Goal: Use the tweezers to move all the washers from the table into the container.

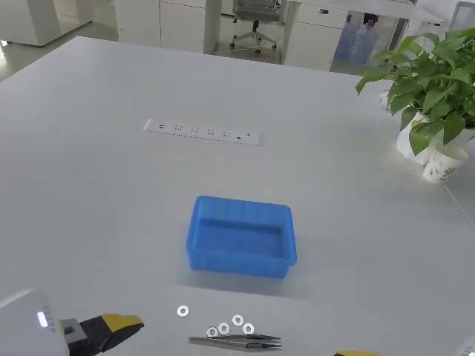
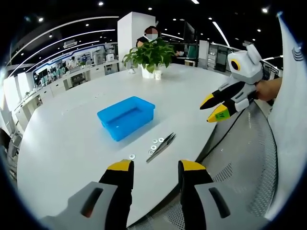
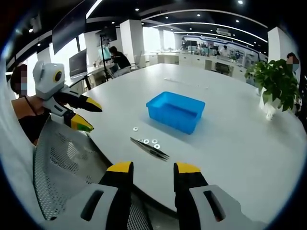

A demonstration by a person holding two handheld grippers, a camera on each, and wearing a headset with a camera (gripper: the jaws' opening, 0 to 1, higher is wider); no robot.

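Both grippers hung with jaws spread and empty, the left gripper (image 2: 156,165) and the right gripper (image 3: 153,167) flanking the tweezers (image 1: 236,340). These lay on the table (image 1: 89,185) on the person's side of the blue container (image 1: 241,236), their long axis parallel to the container's near wall, so either gripper would likely meet them end-on; neither looked clearly nearer. The tweezers were slim, silvery and flat-lying; which end held the tips could not be told. Between them and the container lay four small ring washers (image 1: 237,320), with a fifth washer (image 1: 182,311) off toward the container's left corner
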